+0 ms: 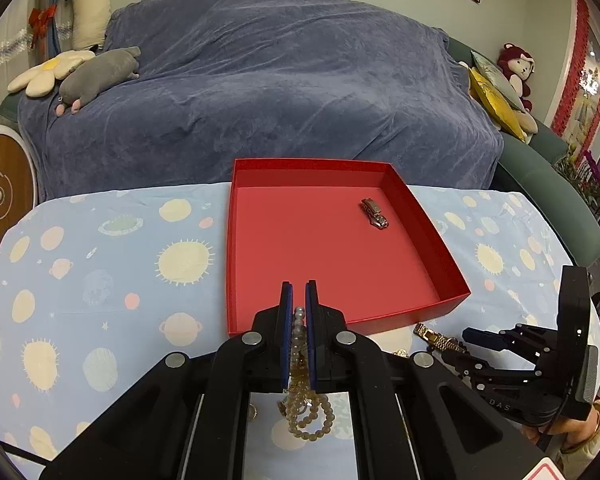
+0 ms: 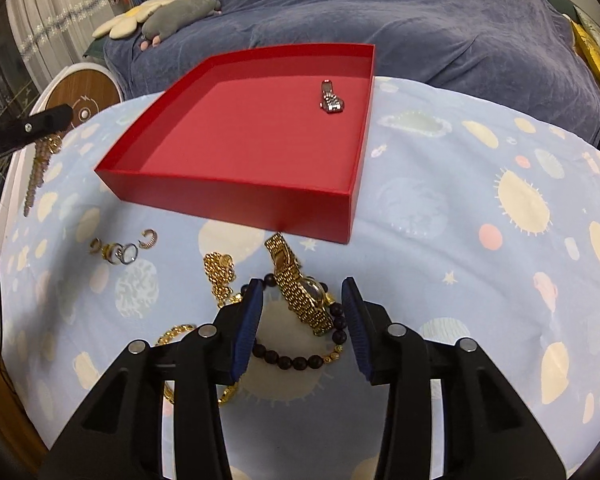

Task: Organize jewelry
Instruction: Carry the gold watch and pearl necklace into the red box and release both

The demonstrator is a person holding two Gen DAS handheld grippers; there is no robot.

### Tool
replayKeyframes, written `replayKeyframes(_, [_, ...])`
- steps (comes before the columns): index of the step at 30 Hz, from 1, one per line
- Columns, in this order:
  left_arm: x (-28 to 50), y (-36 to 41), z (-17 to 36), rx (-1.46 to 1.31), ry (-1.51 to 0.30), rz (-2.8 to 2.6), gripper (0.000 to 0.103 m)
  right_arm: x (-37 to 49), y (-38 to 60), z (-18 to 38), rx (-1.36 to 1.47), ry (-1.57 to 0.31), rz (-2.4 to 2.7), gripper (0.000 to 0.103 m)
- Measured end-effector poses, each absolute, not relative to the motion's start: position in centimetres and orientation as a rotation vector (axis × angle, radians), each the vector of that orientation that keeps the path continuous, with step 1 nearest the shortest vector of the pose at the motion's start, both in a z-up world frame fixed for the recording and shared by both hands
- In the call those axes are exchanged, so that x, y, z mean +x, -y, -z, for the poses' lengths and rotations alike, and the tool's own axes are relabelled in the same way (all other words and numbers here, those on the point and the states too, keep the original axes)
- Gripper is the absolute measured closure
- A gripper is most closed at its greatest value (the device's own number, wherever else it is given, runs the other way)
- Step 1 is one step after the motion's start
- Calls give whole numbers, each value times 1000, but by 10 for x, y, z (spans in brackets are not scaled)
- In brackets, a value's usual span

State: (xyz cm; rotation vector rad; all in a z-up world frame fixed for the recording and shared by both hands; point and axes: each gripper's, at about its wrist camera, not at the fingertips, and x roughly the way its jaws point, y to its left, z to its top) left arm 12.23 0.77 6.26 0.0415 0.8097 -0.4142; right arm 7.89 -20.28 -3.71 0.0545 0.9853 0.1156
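Note:
My left gripper point(image 1: 299, 286) is shut on a pearl bead necklace point(image 1: 300, 364) that hangs down between its fingers, just above the near edge of the red box point(image 1: 260, 320). The necklace also shows dangling at the left of the right wrist view point(image 2: 38, 168). A silver watch point(image 1: 374, 213) lies inside the box, also seen in the right wrist view point(image 2: 331, 98). My right gripper point(image 2: 302, 286) is open, low over a gold watch point(image 2: 300, 284) and a dark bead bracelet point(image 2: 300, 361) on the cloth in front of the box point(image 2: 236, 196).
A gold chain point(image 2: 219, 276), another gold chain point(image 2: 172, 334) and several rings point(image 2: 122, 252) lie on the planet-print cloth point(image 2: 480, 280). A blue-covered sofa point(image 1: 260, 80) stands behind the table. The right gripper shows in the left wrist view point(image 1: 480, 340).

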Motion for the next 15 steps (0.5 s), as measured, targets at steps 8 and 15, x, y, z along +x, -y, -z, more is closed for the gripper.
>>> replayKeyframes(8, [124,-12,-46,36,-852,414,99,82,201,43,23,-994,-109,83])
replayKeyframes(15, [125,-11,-44,48,-865,409,99,72,199,18,43,-936,-131,95])
